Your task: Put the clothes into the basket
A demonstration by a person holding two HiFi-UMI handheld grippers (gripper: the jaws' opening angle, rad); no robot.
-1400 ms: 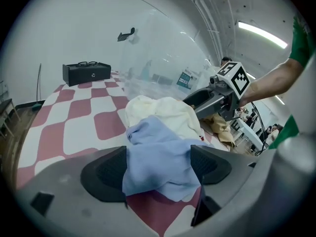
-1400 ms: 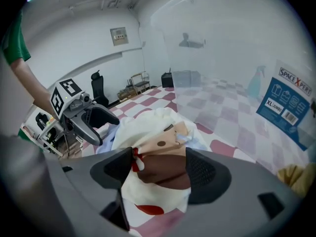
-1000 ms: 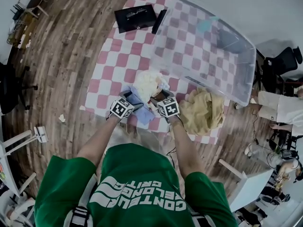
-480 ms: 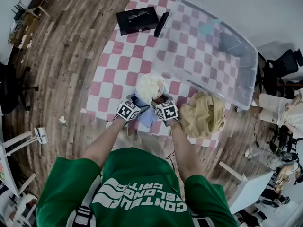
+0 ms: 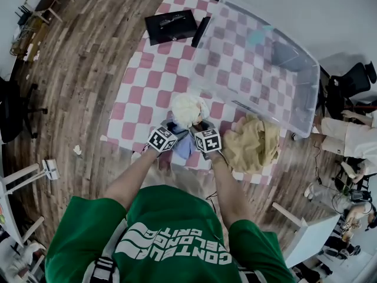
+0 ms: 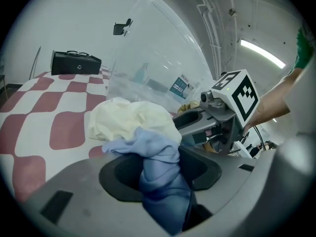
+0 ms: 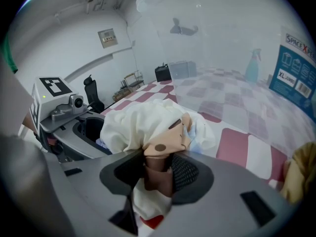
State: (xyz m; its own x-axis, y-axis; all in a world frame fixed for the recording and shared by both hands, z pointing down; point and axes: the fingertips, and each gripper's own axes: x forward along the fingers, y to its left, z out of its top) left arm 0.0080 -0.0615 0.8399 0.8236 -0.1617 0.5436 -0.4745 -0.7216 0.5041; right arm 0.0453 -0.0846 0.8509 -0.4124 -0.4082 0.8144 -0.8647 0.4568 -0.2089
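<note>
A small heap of clothes lies on the checked table: a cream garment [image 5: 187,107] [image 6: 129,119] on top, a light blue one [image 5: 181,146] [image 6: 159,158] under it. My left gripper [image 5: 175,131] [image 6: 161,154] has just been closing, and its jaws now pinch a fold of the blue garment. My right gripper [image 5: 201,127] [image 7: 158,165] has also just been closing and now clamps a peach cloth with a brown dot [image 7: 165,142] at the cream heap's edge [image 7: 140,122]. The basket, a big clear plastic bin [image 5: 259,58] [image 6: 153,58] [image 7: 237,58], stands just beyond the heap.
A tan-yellow garment [image 5: 253,145] [image 7: 302,172] lies right of the right gripper, near the table edge. A black case [image 5: 171,25] [image 6: 75,62] and a dark flat object [image 5: 200,30] sit at the table's far end. Wooden floor surrounds the table; chairs and seated people are at the right.
Both grippers have pushed forward into the heap, the left one also shifting right. Their jaws have narrowed onto cloth, the left on the blue garment, the right on the peach cloth.
</note>
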